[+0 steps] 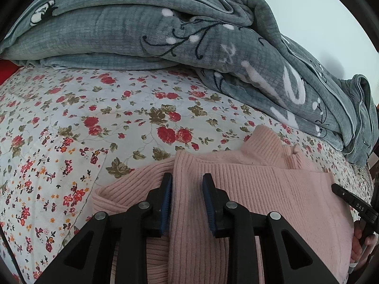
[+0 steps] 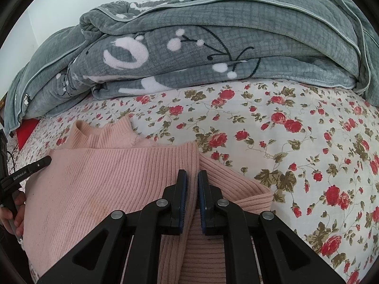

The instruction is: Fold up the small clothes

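Observation:
A pink ribbed sweater [image 1: 260, 189] lies on the flowered bed sheet [image 1: 118, 118], collar toward the far side. My left gripper [image 1: 187, 182] is open, its jaws astride the sweater's left folded edge near the shoulder, with a sleeve lying under it. In the right wrist view the same sweater [image 2: 106, 177] shows. My right gripper [image 2: 192, 177] is nearly closed, its jaws pinching the right folded edge by the shoulder, above the right sleeve [image 2: 236, 189]. Each gripper's body shows at the other view's edge.
A folded grey fleece blanket [image 1: 165, 35] is piled along the far side of the bed; it also shows in the right wrist view [image 2: 213, 47]. A red object [image 2: 27, 132] peeks out at the bed's far left. The flowered sheet [image 2: 308, 142] extends to the right.

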Tool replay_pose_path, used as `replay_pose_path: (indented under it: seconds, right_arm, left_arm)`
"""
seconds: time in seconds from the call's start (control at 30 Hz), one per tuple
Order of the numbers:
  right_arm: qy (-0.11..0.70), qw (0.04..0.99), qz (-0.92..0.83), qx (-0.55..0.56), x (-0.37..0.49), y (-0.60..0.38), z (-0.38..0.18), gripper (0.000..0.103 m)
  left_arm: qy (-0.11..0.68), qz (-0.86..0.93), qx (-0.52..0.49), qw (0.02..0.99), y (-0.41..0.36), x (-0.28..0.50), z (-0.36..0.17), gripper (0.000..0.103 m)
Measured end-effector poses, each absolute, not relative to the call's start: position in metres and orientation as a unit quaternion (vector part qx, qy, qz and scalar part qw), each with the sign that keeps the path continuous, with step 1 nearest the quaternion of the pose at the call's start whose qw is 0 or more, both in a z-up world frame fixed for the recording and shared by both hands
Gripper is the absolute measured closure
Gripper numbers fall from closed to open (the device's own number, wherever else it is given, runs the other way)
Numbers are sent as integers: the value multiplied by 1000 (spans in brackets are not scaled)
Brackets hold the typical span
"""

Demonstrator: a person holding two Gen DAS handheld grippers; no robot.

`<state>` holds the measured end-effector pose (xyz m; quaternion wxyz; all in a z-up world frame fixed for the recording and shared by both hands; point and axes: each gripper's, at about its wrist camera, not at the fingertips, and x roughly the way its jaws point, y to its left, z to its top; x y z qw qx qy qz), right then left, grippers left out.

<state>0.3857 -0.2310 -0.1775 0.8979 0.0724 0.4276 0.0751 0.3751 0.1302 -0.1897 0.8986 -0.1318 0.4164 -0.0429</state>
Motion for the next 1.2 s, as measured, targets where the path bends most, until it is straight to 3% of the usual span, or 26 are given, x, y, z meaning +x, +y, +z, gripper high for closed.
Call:
replay_pose_path:
  seconds: [1.2]
  right_arm:
    - [427, 898, 74, 72, 386, -231, -177, 93]
  left_arm:
    - [416, -46, -134, 898, 130, 375, -190, 74]
